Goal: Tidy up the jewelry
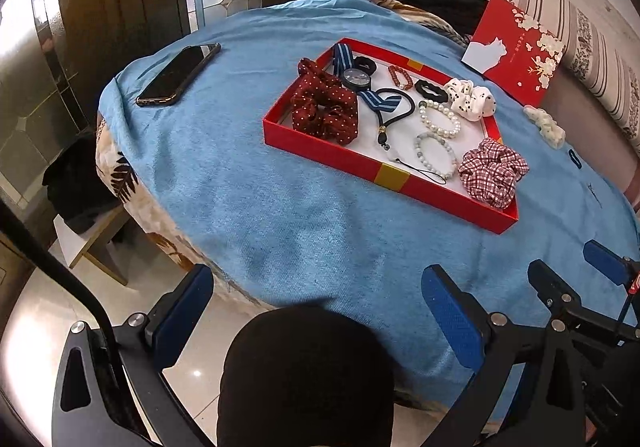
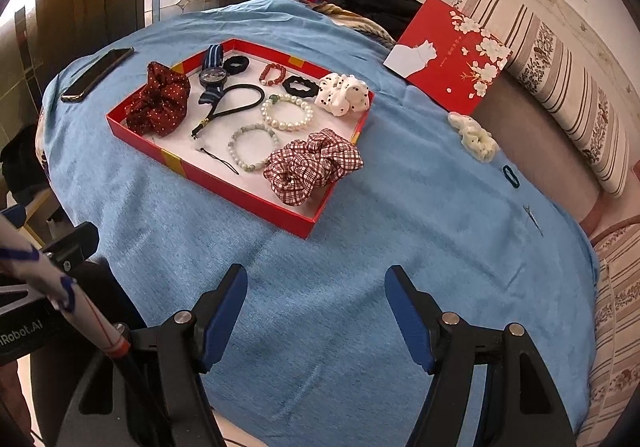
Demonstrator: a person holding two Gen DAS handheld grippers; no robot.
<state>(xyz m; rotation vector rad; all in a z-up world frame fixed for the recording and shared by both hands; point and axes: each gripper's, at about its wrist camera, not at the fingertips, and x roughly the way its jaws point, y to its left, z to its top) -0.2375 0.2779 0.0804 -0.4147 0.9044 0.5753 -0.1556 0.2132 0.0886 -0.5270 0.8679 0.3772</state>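
A red box tray lies on the blue cloth and holds scrunchies, bead bracelets, a watch and hair ties. A plaid scrunchie sits at its near right corner, a dark red dotted one at its left. A cream scrunchie, a small dark hair tie and a thin hair clip lie on the cloth right of the tray. My left gripper is open over the table's near edge. My right gripper is open above bare cloth, holding nothing.
A black phone lies at the far left of the cloth. The red box lid leans at the back right beside dark clothes. A striped sofa cushion borders the right. A dark rounded shape covers the left view's bottom.
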